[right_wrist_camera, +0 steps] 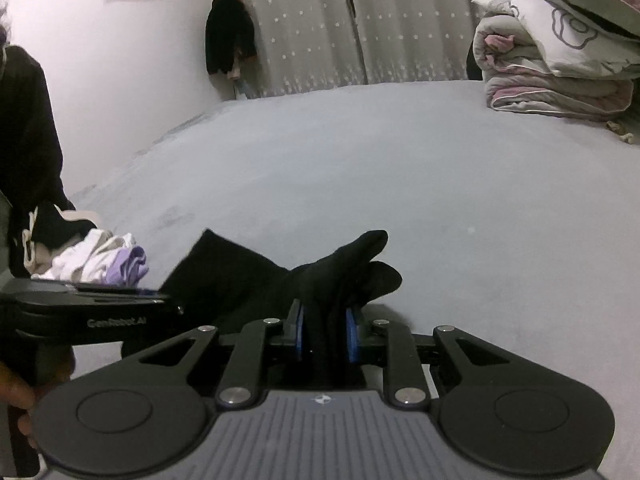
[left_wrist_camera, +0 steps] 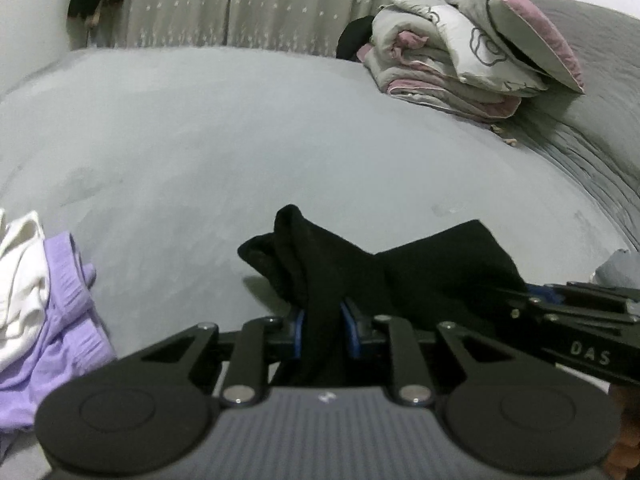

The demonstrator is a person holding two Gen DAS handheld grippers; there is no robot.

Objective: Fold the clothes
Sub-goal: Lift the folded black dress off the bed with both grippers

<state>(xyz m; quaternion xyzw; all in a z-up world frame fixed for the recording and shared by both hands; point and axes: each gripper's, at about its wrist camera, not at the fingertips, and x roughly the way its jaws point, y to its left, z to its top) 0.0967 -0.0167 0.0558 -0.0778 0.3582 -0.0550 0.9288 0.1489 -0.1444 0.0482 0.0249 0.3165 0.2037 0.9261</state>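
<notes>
At the far left of the left wrist view, a small heap of laundry lies on the grey bed (left_wrist_camera: 280, 128): a white garment (left_wrist_camera: 20, 276) on top of a lilac garment (left_wrist_camera: 60, 320) with a ribbed waistband. Just right of it, in the middle foreground, the left gripper (left_wrist_camera: 323, 322) has its blue pads pressed against a bunched fold of the black garment (left_wrist_camera: 432, 264), pinching it. The cloth rises from the jaws in a crumpled peak and spreads rightward, lifted off the sheet. At the right edge the other tool's dark body crosses the frame, and white letters on it read "DAS". Behind, folded bedding (left_wrist_camera: 452, 64) in grey, white and pink sits stacked near the bed's far right, against a star-dotted curtain (left_wrist_camera: 240, 0).

In the right wrist view, a person's dark sleeve (right_wrist_camera: 28, 140) fills the left edge above the same laundry heap. Below it the left tool's body carries the faint lettering "GenRobot.AI". Toward the centre, the right gripper (right_wrist_camera: 324, 334) likewise clamps the black garment between its blue pads, and the fabric's loose end pokes out forward and to the right. A small star-shaped logo marks each tool's ribbed grey housing. A dark item (right_wrist_camera: 230, 40) hangs on the wall beside the curtain.
</notes>
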